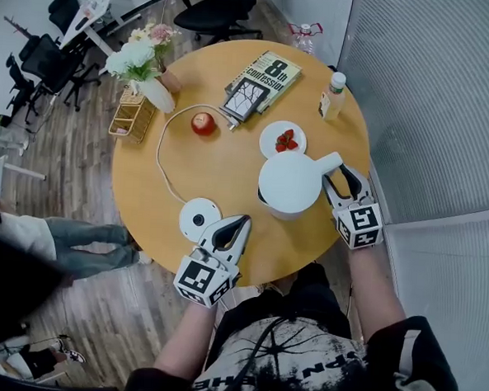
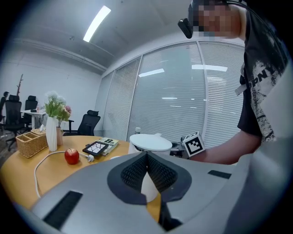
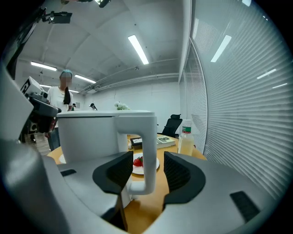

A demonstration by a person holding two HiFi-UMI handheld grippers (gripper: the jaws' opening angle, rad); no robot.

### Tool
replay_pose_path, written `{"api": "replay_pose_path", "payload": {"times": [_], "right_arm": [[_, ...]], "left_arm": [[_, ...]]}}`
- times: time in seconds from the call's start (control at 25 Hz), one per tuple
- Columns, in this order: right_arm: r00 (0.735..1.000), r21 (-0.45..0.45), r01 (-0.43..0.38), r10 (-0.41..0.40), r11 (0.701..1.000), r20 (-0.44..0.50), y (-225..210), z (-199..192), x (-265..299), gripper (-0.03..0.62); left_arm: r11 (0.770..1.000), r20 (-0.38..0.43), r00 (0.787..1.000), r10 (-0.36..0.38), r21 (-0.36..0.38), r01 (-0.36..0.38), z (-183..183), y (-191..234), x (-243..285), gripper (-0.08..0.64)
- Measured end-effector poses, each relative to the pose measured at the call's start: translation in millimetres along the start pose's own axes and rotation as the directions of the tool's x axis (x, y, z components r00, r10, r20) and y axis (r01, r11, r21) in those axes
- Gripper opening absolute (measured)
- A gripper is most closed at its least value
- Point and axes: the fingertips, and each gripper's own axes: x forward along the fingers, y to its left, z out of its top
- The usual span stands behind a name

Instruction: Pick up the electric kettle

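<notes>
Kettle (image 1: 291, 183), white with its lid shut, sat at the near right part of the round wooden bench (image 1: 221, 168), off its round base (image 1: 199, 219), which lay just beside it to the left with a white cord (image 1: 161, 144) curling away toward the apple (image 1: 203, 124). The right gripper (image 1: 343, 182) was at the kettle's right side with its jaws spread around the handle (image 3: 149, 155). In the right gripper view the upright bar of the handle stood between the two dark pads (image 3: 176, 171), with a narrow gap showing on each side, so nothing was pinched. The left gripper (image 1: 241, 223) lay near the front edge of the bench, its tip just beside the base, and in its own view its jaws were pressed together with nothing between them. Behind the kettle was a small plate (image 1: 272, 143) with strawberries. Farther back lay a book (image 1: 273, 72) with a dark tablet (image 1: 245, 98) on its near corner, and a bottle (image 1: 334, 95) stood close to the right rim. A vase of flowers (image 1: 156, 92) and a basket (image 1: 132, 116) stood at the far left edge.
</notes>
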Motion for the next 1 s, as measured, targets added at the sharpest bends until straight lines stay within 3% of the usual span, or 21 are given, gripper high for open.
{"api": "replay_pose_path", "payload": {"times": [0.24, 0.4, 0.48, 0.76, 1.0], "right_arm": [[1.000, -0.025, -0.022, 0.021, 0.999, -0.022, 7.5, 8.6, -37.3, 0.200], [0.998, -0.035, -0.061, 0.061, 0.998, 0.013, 18.9, 32.6, -60.3, 0.076], [0.995, -0.038, -0.086, 0.088, 0.996, 0.036, 27.5, 47.5, -69.6, 0.047], [0.980, -0.051, -0.161, 0.165, 0.986, 0.107, 57.7, 90.7, -86.6, 0.028], [0.971, -0.066, -0.203, 0.210, 0.977, 0.116, 70.5, 101.9, -86.6, 0.020]], "left_arm": [[1.000, 0.044, 0.999, -0.001, 0.018, 0.000, 21.7, 1.5, -0.5, 0.000], [1.000, 0.074, 0.997, -0.006, 0.030, 0.004, 37.1, 2.0, -1.2, 0.000], [0.999, 0.084, 0.996, -0.012, 0.037, 0.009, 43.2, 0.9, -1.6, 0.000], [0.999, 0.106, 0.994, -0.013, 0.044, 0.008, 52.4, -0.7, -4.5, 0.000], [0.999, 0.119, 0.993, -0.004, 0.045, -0.001, 56.2, -3.4, -5.2, 0.000]]}}
